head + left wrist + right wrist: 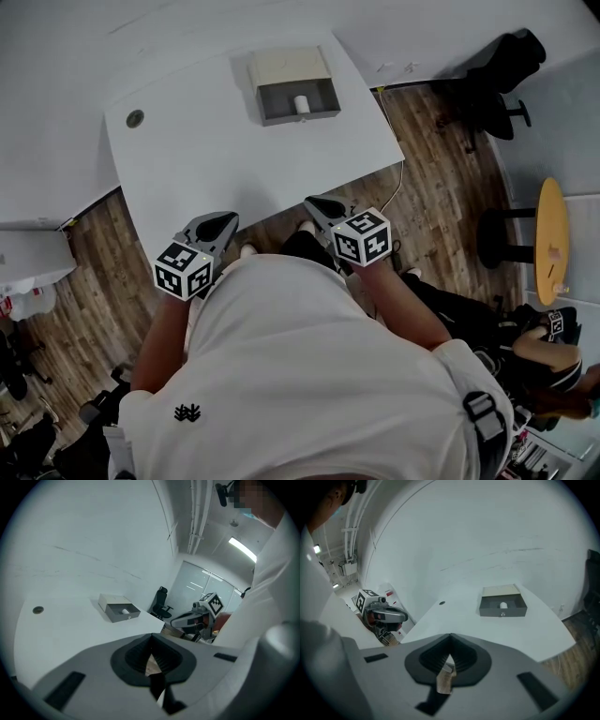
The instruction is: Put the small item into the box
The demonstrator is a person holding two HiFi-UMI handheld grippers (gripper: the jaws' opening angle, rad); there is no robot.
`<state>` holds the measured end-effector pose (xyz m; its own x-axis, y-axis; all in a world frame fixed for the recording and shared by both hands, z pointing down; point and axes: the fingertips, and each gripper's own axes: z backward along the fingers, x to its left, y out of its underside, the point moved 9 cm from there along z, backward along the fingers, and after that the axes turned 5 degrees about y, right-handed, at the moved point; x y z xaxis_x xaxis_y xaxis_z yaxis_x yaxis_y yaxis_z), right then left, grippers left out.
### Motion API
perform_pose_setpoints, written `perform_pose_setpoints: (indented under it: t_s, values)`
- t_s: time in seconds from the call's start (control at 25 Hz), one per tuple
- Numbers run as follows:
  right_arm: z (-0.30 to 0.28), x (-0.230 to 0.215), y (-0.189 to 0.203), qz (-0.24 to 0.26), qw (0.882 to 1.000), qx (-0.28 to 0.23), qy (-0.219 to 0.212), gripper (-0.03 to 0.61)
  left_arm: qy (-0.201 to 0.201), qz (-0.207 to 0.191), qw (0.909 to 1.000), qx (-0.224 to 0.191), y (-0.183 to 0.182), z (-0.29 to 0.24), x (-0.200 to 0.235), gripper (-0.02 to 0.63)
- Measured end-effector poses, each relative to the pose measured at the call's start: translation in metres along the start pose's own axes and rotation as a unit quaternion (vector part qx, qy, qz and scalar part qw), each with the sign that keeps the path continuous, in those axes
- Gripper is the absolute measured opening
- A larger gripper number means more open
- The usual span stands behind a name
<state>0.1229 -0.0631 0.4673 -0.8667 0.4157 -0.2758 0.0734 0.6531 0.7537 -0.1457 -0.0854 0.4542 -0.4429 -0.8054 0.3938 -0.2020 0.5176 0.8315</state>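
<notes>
Box at the far side of the table, small item already inside.
The white item, too small to identify, lies in the box's open tray. Left gripper and right gripper hang at the near edge, jaws pressed together on nothing. Placing looks done; at most, the tray may want closing.

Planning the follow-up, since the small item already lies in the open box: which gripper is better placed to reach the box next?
Right, slightly. The right gripper lines up better with the box and faces its open front squarely; the left gripper is farther aside. Both are shut, empty.
</notes>
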Motion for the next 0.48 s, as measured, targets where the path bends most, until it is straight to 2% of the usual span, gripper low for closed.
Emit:
perform_pose_setpoints:
  t_s: [0.2, 0.48]
  values:
    - [0.009, -0.010, 0.001, 0.006, 1.000, -0.003, 0.001, 0.006, 0.004, 0.004, 0.9999, 0.013, -0.005, -0.019, -0.001, 0.008]
    - [0.034, -0.048, 0.000, -0.020, 0.999, -0.024, 0.005, 0.006, 0.012, 0.000, 0.9990, 0.042, -0.023, -0.067, -0.003, 0.008]
